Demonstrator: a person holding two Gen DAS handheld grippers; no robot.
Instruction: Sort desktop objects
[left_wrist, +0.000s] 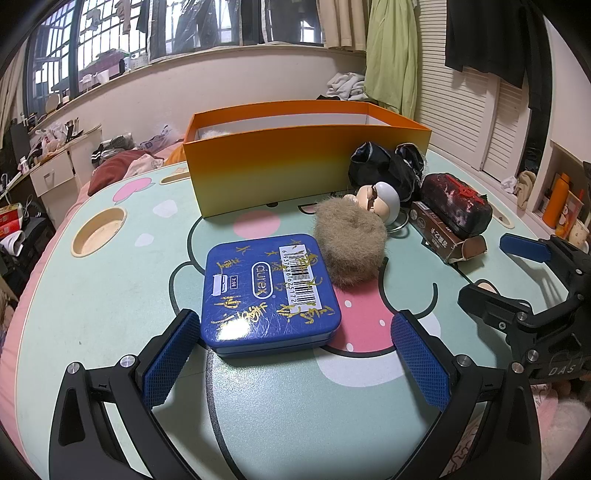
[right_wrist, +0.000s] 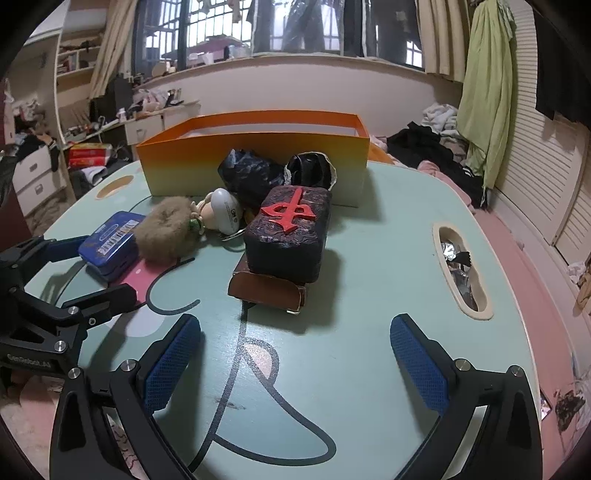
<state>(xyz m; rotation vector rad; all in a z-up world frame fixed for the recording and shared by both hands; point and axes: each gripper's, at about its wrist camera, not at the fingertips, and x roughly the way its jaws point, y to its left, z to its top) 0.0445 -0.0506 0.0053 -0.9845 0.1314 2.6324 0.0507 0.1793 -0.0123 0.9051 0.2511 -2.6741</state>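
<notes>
A blue tin (left_wrist: 269, 291) lies flat on the green table (left_wrist: 110, 295), just ahead of my open left gripper (left_wrist: 295, 343); its near edge sits between the fingertips. A furry brown ball (left_wrist: 351, 247) touches the tin's far right corner. Behind it are a small figure keychain (left_wrist: 380, 199), a black pouch (left_wrist: 388, 166), and a dark block with a red character (left_wrist: 458, 203) resting on a brown box (left_wrist: 443, 236). My right gripper (right_wrist: 295, 350) is open and empty, a little short of the dark block (right_wrist: 291, 229). The orange box (left_wrist: 295, 162) stands open at the back.
The table has a round cup recess (left_wrist: 98, 230) at the left and an oval slot (right_wrist: 461, 269) holding wrappers at the right. A bed with clothes lies behind the table. The right gripper shows in the left wrist view (left_wrist: 491, 266), and the left gripper in the right wrist view (right_wrist: 92, 266).
</notes>
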